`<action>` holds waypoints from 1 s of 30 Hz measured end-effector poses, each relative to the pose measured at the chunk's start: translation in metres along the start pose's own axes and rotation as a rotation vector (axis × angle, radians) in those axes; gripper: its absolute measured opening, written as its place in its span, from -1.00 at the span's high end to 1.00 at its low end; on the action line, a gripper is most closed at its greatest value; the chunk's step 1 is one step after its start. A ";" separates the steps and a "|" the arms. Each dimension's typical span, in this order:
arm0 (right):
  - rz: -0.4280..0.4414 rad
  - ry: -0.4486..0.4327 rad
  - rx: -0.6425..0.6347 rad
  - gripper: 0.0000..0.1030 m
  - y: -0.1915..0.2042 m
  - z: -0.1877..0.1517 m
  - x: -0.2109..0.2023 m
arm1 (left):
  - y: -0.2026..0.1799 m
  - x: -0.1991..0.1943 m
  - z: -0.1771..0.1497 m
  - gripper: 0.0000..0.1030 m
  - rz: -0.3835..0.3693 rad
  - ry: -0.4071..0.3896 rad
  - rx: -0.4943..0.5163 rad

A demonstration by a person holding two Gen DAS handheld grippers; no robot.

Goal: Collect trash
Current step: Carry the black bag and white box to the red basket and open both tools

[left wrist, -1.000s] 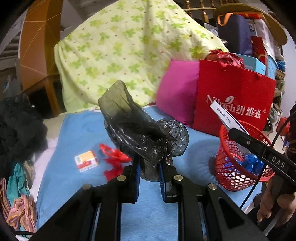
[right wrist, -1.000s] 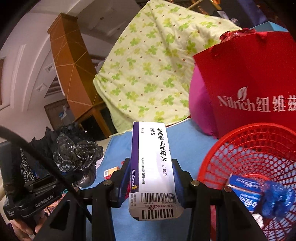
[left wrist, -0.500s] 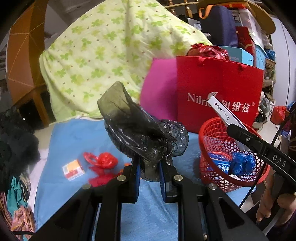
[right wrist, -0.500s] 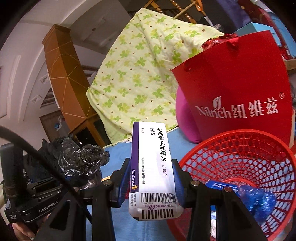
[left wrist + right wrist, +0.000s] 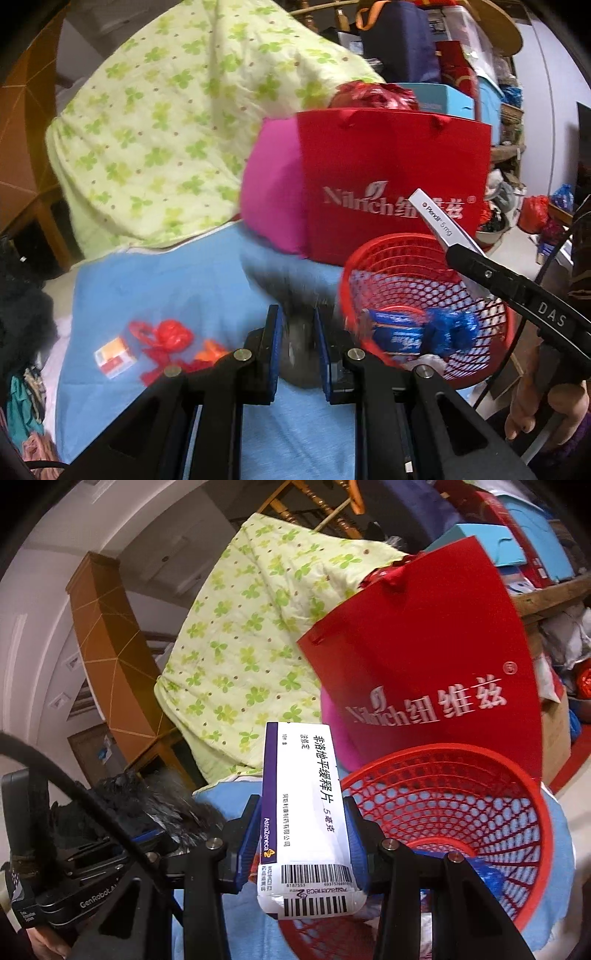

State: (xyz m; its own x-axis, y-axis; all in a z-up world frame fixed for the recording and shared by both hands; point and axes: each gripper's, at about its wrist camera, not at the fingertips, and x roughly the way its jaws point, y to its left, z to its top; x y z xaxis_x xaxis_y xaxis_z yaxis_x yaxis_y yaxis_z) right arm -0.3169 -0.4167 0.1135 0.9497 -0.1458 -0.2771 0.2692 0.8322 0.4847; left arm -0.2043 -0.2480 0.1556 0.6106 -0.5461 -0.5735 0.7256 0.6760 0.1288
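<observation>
My left gripper (image 5: 298,325) stands beside the red mesh basket (image 5: 369,258). A blurred dark plastic bag (image 5: 295,295) shows between its fingers; whether they still grip it I cannot tell. My right gripper (image 5: 301,812) is shut on a white and purple medicine box (image 5: 306,812), held over the basket's (image 5: 480,775) near rim. The box also shows in the left wrist view (image 5: 439,218). The left gripper with the bag (image 5: 162,805) is at the left of the right wrist view. Blue wrappers (image 5: 424,332) lie in the basket.
On the blue sheet (image 5: 166,280) lie a red plastic bag (image 5: 166,339), a small orange and white box (image 5: 114,356) and an orange scrap (image 5: 210,349). A red paper bag (image 5: 391,184), a pink cushion (image 5: 273,184) and a green floral quilt (image 5: 166,129) stand behind.
The dark bag stood upright in my left gripper; now it is a low motion blur between the fingers. Both grippers have moved closer to the red basket.
</observation>
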 end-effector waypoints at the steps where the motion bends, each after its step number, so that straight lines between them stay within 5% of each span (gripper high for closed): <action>1: -0.005 -0.005 0.011 0.11 -0.005 0.001 -0.002 | -0.005 0.001 0.001 0.63 -0.014 -0.004 0.006; 7: -0.024 -0.020 0.067 0.11 -0.027 0.004 -0.012 | -0.030 0.022 0.009 0.68 -0.100 -0.010 0.038; 17: -0.037 0.031 0.146 0.08 -0.047 0.004 -0.004 | -0.016 0.043 -0.002 0.68 -0.091 0.045 -0.027; 18: -0.039 0.043 0.164 0.08 -0.047 0.003 -0.001 | -0.013 0.044 -0.004 0.68 -0.083 0.046 -0.029; 21: -0.056 0.040 0.194 -0.42 -0.043 0.002 0.002 | 0.007 0.039 -0.014 0.68 -0.034 0.037 -0.032; 26: -0.040 -0.043 0.094 -0.42 -0.018 0.001 -0.005 | 0.065 0.034 -0.042 0.59 0.063 0.060 -0.103; 30: 0.019 -0.116 -0.065 -0.42 0.024 -0.006 -0.012 | 0.120 0.038 -0.077 0.18 0.173 0.121 -0.181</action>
State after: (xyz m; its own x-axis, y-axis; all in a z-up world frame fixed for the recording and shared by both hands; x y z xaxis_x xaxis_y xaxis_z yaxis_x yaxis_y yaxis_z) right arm -0.3227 -0.3920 0.1233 0.9676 -0.1873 -0.1692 0.2437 0.8676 0.4334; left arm -0.1188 -0.1499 0.0871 0.6705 -0.3591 -0.6492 0.5385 0.8375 0.0930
